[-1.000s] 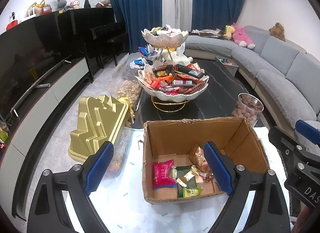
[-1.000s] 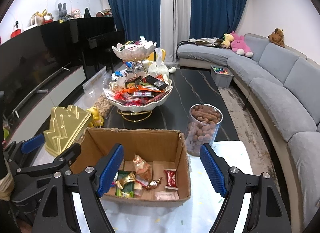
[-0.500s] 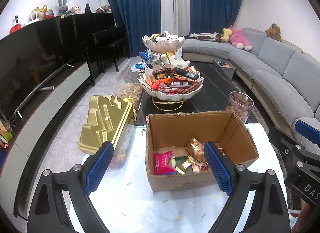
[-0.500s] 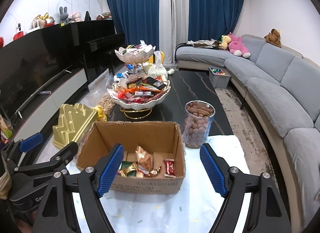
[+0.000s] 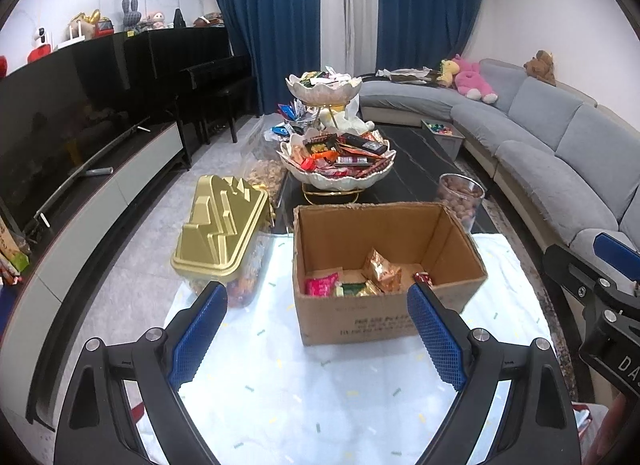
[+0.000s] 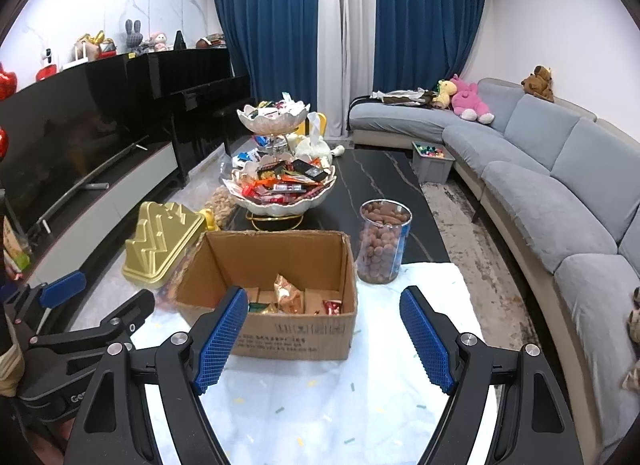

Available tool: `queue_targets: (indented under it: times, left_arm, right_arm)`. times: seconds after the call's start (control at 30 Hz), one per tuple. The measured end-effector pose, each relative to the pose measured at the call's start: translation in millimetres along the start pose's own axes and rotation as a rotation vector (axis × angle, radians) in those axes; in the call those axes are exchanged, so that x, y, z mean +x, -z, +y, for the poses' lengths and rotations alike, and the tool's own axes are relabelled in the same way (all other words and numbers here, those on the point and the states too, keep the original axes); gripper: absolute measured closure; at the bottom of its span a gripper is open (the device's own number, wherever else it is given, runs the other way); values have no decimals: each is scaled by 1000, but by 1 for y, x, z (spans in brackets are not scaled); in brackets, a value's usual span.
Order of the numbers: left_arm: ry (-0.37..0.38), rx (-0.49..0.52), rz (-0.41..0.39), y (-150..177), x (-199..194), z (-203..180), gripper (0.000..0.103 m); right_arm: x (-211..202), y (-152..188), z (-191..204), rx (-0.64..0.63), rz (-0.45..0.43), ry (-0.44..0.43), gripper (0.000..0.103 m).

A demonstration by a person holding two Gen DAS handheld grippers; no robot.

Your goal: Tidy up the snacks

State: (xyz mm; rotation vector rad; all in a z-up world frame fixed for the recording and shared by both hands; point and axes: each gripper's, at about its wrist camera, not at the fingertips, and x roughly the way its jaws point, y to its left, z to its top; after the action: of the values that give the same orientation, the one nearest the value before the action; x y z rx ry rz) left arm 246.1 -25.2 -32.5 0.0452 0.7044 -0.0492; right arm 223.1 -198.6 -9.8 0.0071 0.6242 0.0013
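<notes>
Left wrist view: left gripper (image 5: 316, 325) hangs over the pale speckled tablecloth (image 5: 280, 385), blue-padded jaws wide, nothing between them. Right gripper (image 6: 322, 329) likewise spread and empty. Both sit short of the open brown cardboard box (image 5: 384, 313), which stands on the cloth just ahead.

Box holds a few wrapped snacks on its floor: a pink packet (image 5: 322, 285), a copper foil pouch (image 5: 382, 275), a small red wrapper (image 5: 422, 277), green and gold pieces. Mostly bare bottom otherwise.

Step, as judged: between picks, neither tool committed. Two-tier white scalloped snack stand (image 5: 340, 169), heaped with bars, sits beyond the box on the dark marble table (image 6: 384, 181). Which way the snacks should travel I cannot tell.

Next move calls for reaching over the near box wall, dropping steeply, and closing on one wrapper only.

Edges: box walls are tall and crowd the jaws. Gold ridged plastic lid (image 5: 220, 237) lies close on the left, clear cylinder jar of brown nuts (image 6: 384, 245) close on the right. Open cloth in front gives free room.
</notes>
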Motion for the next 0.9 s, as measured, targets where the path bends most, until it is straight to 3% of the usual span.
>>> queue_targets:
  times: [0.63,0.7,0.9]
  left_arm:
    - [24,16,28,63,-72,-9,6]
    - [22,21,28,70,-78,-11,4]
    - [22,35,20,87,-99,-13,1]
  right_arm:
    - [-70,52,-6,11,27,15,24]
    - [-81,59,-7,15,22,20,16]
    - [-107,77,-9,18,25,36,15]
